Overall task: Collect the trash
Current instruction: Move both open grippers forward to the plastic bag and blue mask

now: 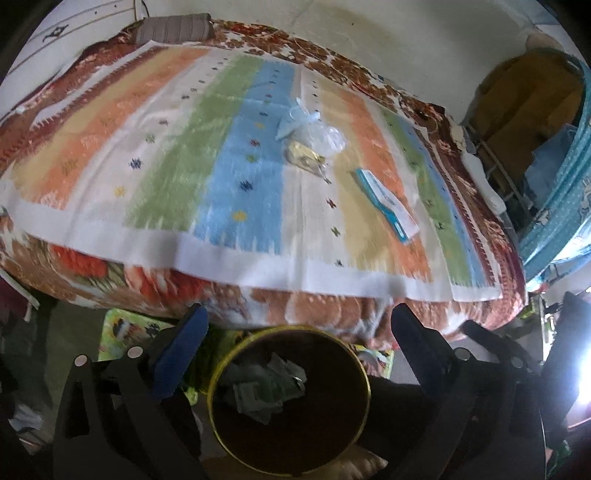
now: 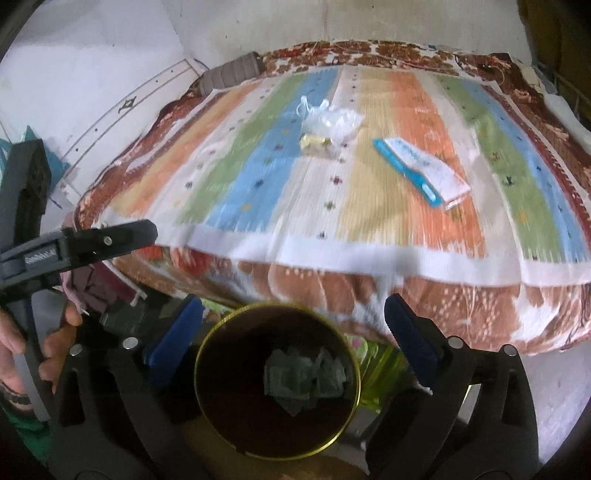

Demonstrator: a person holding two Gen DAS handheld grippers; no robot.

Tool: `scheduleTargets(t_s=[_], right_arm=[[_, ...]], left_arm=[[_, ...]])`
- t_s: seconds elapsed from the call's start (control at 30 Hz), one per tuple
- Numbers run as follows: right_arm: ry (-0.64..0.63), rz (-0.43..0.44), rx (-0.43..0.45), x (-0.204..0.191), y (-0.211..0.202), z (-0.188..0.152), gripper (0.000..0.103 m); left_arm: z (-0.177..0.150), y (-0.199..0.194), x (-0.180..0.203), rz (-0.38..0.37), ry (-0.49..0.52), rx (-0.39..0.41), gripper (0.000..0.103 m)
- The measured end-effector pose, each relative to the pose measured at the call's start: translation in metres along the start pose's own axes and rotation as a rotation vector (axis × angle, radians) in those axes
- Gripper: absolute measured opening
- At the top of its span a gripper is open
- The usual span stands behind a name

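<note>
A dark round bin with a yellow rim (image 1: 212,384) (image 2: 199,354) stands on the floor in front of the bed, with crumpled greenish paper (image 1: 266,384) (image 2: 303,373) inside. My left gripper (image 1: 299,325) is open and empty above the bin. My right gripper (image 2: 293,314) is open and empty above it too. On the striped cloth lie a clear plastic bag (image 1: 321,136) (image 2: 336,122), a yellowish wrapper (image 1: 303,153) (image 2: 314,142) and a blue-and-white packet (image 1: 386,201) (image 2: 421,168).
The striped cloth (image 1: 166,147) (image 2: 369,206) covers a floral blanket on the bed. A grey pillow (image 1: 173,29) (image 2: 229,72) lies at its far end. A blue patterned tub (image 1: 565,199) stands at the right. The left hand's tool (image 2: 74,240) shows at the left.
</note>
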State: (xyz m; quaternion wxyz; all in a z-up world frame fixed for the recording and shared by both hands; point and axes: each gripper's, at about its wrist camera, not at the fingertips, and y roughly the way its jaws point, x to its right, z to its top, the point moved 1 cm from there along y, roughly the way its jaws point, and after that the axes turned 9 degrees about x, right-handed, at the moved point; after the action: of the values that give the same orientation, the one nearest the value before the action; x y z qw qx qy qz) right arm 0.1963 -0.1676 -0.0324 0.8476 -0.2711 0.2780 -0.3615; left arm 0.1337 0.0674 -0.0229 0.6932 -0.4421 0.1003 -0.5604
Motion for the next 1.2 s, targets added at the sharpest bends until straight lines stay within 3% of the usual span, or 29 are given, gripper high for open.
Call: scheduleTargets(t_s=[0.27,0.4,0.53,0.87,1.2], right_arm=[[-0.025,-0.021,0.032,0.009,0.015,0.042,0.094],[0.019,0.007,0.034,0.019,0.024,0.06,0.094],[0.058,0.008,0.044,0.029,0.032,0.075,0.094],[0.088,-0.016,0.052,0.043,0.065,0.107,0.094],[0.112,0.008,0.033,0.051,0.109,0.131,0.088]], left_arm=[[0.043,0.017,0.004,0.058,0.109,0.04,0.097],[0.057,0.031,-0.001,0.007,0.072,0.022,0.097],[0.067,0.036,-0.001,0.053,0.081,0.066,0.097],[0.086,0.078,0.009,0.015,0.184,0.011,0.097],[0.102,0.117,0.003,0.047,0.29,0.05,0.097]])
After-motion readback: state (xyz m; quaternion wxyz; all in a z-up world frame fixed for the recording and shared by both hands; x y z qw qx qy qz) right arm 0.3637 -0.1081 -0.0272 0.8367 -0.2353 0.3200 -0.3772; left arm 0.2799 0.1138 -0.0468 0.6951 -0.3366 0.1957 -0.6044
